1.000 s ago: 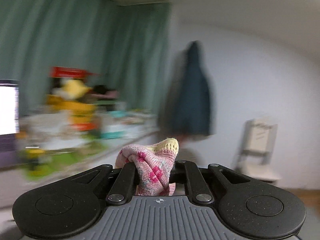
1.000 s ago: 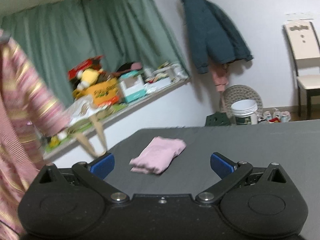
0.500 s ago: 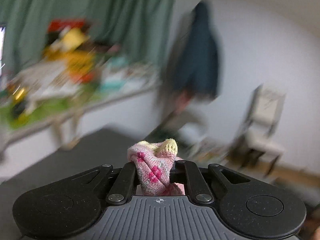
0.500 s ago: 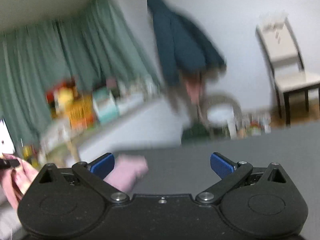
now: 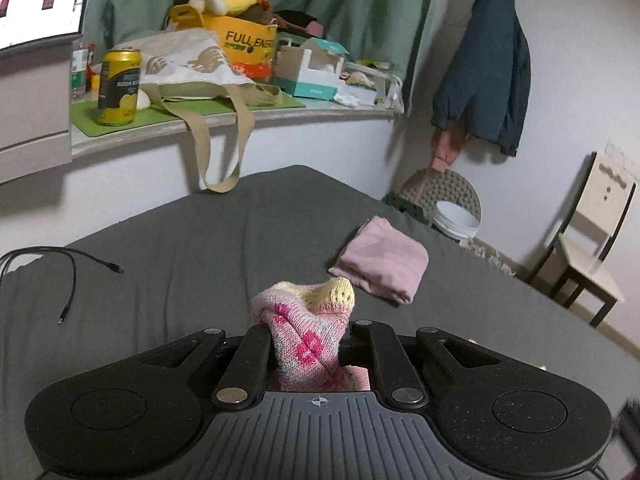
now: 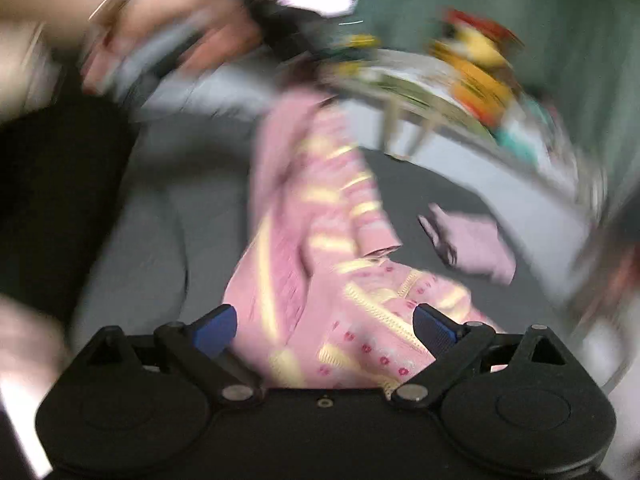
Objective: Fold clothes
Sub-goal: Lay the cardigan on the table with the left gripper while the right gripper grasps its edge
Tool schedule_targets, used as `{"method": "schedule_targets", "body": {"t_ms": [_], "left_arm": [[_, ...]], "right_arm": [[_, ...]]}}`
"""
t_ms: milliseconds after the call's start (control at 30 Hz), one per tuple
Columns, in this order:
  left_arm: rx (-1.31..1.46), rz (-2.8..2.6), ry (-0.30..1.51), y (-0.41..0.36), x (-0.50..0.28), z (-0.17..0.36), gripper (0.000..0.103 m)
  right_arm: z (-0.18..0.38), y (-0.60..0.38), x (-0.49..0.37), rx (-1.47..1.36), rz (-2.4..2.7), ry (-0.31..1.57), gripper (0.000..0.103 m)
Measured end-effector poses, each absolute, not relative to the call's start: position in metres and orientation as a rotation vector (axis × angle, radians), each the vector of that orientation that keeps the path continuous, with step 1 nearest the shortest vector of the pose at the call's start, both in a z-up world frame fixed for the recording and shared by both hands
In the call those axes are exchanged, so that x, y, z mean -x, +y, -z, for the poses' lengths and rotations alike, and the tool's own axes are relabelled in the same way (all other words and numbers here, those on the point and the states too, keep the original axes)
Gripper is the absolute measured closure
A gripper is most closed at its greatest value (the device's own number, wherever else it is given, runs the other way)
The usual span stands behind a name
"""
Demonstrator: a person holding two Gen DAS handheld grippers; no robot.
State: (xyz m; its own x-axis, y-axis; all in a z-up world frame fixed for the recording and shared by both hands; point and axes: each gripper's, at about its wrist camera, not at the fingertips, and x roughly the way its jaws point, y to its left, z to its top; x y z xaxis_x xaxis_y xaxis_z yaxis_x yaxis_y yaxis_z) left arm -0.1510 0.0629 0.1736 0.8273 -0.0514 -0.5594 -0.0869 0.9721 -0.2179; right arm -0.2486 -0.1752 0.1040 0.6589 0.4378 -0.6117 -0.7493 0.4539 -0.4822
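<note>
Clearly the step in hand is getting the knitted sweater (image 5: 308,332) spread flat on the grey bed (image 5: 180,248) before any fold is made, and doing that well probably means taking a second hold on a matching edge, such as the opposite shoulder or hem, so that the cloth can be drawn taut between two points and laid down without twisting. The left gripper (image 5: 306,344) has its jaws closed tight on a bunched fold of the pink and yellow knit, which bulges up between them; that hold looks firm, though it gathers several layers, so a light shake may be needed to let the rest fall straight. The right gripper (image 6: 324,320) stands with its blue-tipped jaws wide apart and nothing between them, the sweater (image 6: 320,240) hanging and pooling just in front of it; this view is heavily blurred, so which part of the garment lies nearest cannot be told. A risk is closing on a sleeve and the body together. The left gripper is held above the near part of the bed, pointing across it and tilted a little downward toward a folded pink garment (image 5: 380,260) that lies near the far edge, well apart from the sweater. The right gripper angles down at the hanging knit, with a person's hand (image 6: 172,40) vaguely visible above it.
</note>
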Motion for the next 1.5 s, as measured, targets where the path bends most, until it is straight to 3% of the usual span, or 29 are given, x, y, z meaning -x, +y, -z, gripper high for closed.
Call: {"method": "schedule_targets", "body": {"t_ms": [33,167,333,400,467,767,967,1100,1300,1467,1500], "left_arm": [[0.230,-0.014,0.603,0.065,0.148,-0.173,0.093],[0.165,0.013,0.624,0.067,0.147,-0.168,0.093],[0.166,-0.009,0.666,0.078,0.144,-0.156,0.093],[0.202,-0.030,0.680,0.086,0.142,-0.152,0.093],[0.224,-0.053,0.695,0.094,0.137,-0.146,0.093],[0.211,-0.153,0.774,0.108,0.115,-0.108,0.093],[0.178,-0.173,0.802,0.101,0.105,-0.093,0.093],[0.176,-0.172,0.799,0.099,0.102,-0.094,0.093],[0.151,-0.149,0.785,0.097,0.105,-0.102,0.093],[0.102,-0.130,0.775,0.091,0.105,-0.106,0.093],[0.103,-0.130,0.777,0.091,0.105,-0.107,0.093]], "right_arm": [[-0.098,-0.175,0.252,0.855,-0.728,0.446,0.011],[-0.087,-0.182,0.255,0.880,-0.682,0.496,0.038],[-0.077,-0.183,0.253,0.900,-0.685,0.510,0.051],[-0.075,-0.178,0.249,0.906,-0.672,0.496,0.074],[-0.080,-0.188,0.228,0.787,-0.597,0.523,0.087],[-0.100,-0.261,0.162,0.285,-0.352,0.621,0.087],[-0.110,-0.240,0.213,0.395,-0.720,0.521,0.080],[-0.089,-0.204,0.220,0.626,-0.675,0.537,0.077],[-0.081,-0.208,0.200,0.539,-0.641,0.638,0.073],[-0.076,-0.206,0.198,0.508,-0.669,0.685,0.075],[-0.074,-0.204,0.199,0.525,-0.682,0.688,0.082]]}}
